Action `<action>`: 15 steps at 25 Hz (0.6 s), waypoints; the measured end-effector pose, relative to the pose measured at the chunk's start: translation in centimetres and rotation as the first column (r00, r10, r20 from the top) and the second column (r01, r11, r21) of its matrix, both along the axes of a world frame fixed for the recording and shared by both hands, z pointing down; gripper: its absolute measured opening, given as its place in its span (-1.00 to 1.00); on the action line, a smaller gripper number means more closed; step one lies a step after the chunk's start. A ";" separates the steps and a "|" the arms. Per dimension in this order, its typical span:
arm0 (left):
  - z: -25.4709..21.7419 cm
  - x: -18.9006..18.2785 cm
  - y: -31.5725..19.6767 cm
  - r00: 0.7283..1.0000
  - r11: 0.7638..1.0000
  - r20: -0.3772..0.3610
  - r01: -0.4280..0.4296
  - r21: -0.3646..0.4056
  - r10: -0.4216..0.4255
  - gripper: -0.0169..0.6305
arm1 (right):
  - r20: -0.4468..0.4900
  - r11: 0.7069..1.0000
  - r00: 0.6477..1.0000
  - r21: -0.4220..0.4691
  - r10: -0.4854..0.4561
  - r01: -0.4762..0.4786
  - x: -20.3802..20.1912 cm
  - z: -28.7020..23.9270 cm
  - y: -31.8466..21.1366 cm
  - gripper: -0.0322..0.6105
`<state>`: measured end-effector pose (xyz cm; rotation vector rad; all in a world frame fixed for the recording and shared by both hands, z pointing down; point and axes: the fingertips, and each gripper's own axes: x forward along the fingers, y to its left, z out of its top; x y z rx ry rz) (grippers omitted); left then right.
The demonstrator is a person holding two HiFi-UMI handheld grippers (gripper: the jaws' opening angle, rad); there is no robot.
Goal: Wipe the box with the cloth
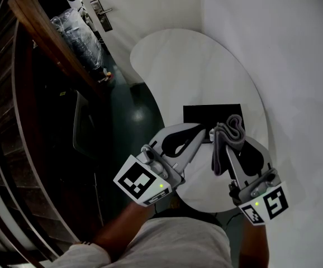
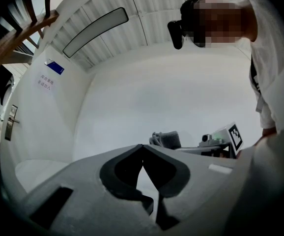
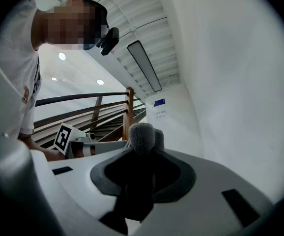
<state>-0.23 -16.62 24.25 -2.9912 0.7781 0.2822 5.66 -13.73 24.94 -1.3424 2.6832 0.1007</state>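
A flat black box (image 1: 212, 115) lies on the white round table (image 1: 195, 66), just beyond both grippers. My right gripper (image 1: 228, 135) is shut on a folded grey cloth (image 1: 228, 138); the cloth (image 3: 143, 137) sticks up between the jaws in the right gripper view. My left gripper (image 1: 203, 133) is shut with nothing between its tips, held a little left of the cloth and over the box's near edge. In the left gripper view the tips (image 2: 142, 147) meet, and the cloth (image 2: 166, 139) and the right gripper show beyond them.
A wooden stair railing (image 1: 44, 32) and dark steps run along the left. A dark chair (image 1: 86, 127) stands beside the table's left edge. A door with a handle (image 1: 103, 13) is at the back. A white wall lies to the right.
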 end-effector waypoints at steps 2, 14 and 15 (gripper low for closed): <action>0.0 -0.1 -0.1 1.000 1.000 0.000 0.005 0.001 -0.005 -0.90 | 0.000 1.000 1.000 -0.001 -0.002 0.002 0.0 0.0 0.0 -0.59; 0.2 -0.2 0.2 1.000 1.000 -0.001 0.012 -0.011 -0.012 -0.90 | -0.004 1.000 1.000 -0.009 0.002 -0.002 0.1 0.3 0.3 -0.59; 0.2 -0.3 0.2 1.000 1.000 -0.001 0.016 -0.008 -0.016 -0.90 | -0.003 1.000 1.000 -0.010 0.003 -0.004 0.2 0.4 0.3 -0.59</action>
